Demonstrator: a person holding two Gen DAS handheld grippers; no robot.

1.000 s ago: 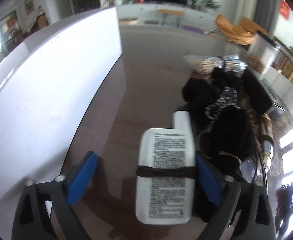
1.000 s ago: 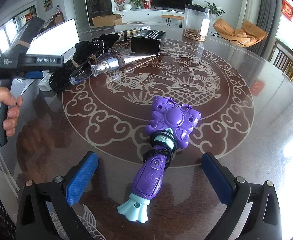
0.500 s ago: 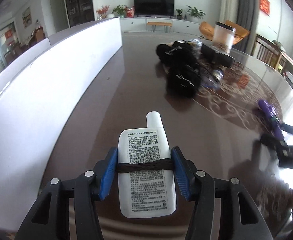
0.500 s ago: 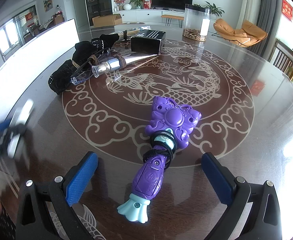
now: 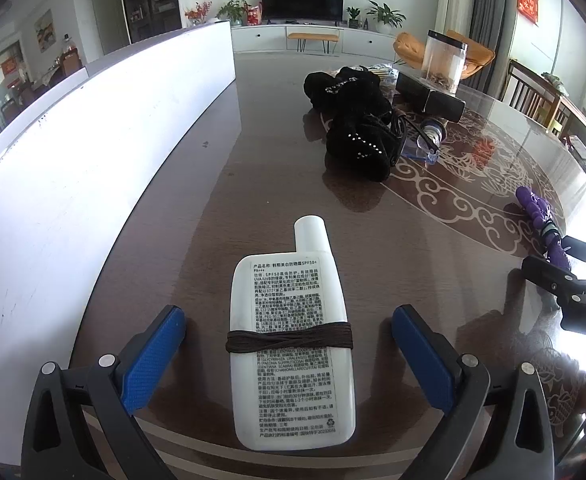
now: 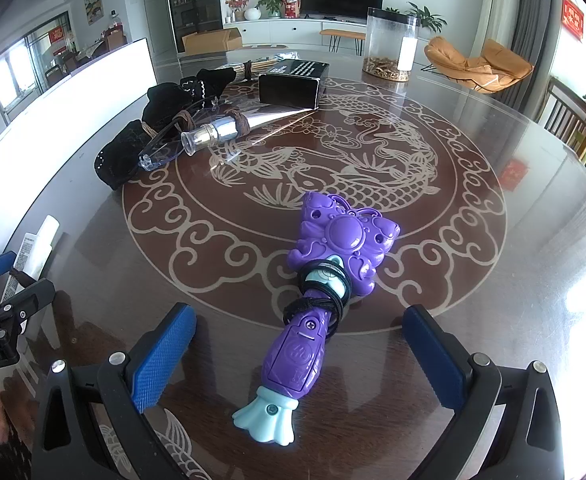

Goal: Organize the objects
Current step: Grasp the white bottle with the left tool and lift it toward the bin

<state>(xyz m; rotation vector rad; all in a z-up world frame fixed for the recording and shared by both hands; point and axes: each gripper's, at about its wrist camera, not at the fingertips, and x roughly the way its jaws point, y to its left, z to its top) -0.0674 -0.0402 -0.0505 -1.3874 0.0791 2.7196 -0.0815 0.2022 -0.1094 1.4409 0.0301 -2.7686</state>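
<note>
A white sunscreen bottle [image 5: 293, 380] with a dark cord around its middle lies flat on the dark table, cap pointing away. My left gripper [image 5: 288, 316] straddles it with its jaws opening; both blue pads stand clear of its sides. The right wrist view shows that bottle [image 6: 37, 248] and the left gripper [image 6: 11, 284] at the far left. A purple toy wand [image 6: 333, 248] with a pale blue tip lies between the wide-open jaws of my right gripper [image 6: 299, 316], untouched. The left wrist view catches the wand [image 5: 537, 212] and the right gripper [image 5: 565, 266] at the right edge.
A pile of black cloth items [image 5: 357, 128], clear glasses [image 6: 161, 152], a silver tube [image 6: 229, 130] and a black box [image 6: 293, 82] sit at the table's far side. A clear jar [image 6: 389, 48] stands behind them. A white panel [image 5: 73, 160] runs along the left edge.
The left gripper closed on the bottle, carried it from beside the black pile to the near table edge, then let go and spread wide. The right gripper and wand stayed put.
</note>
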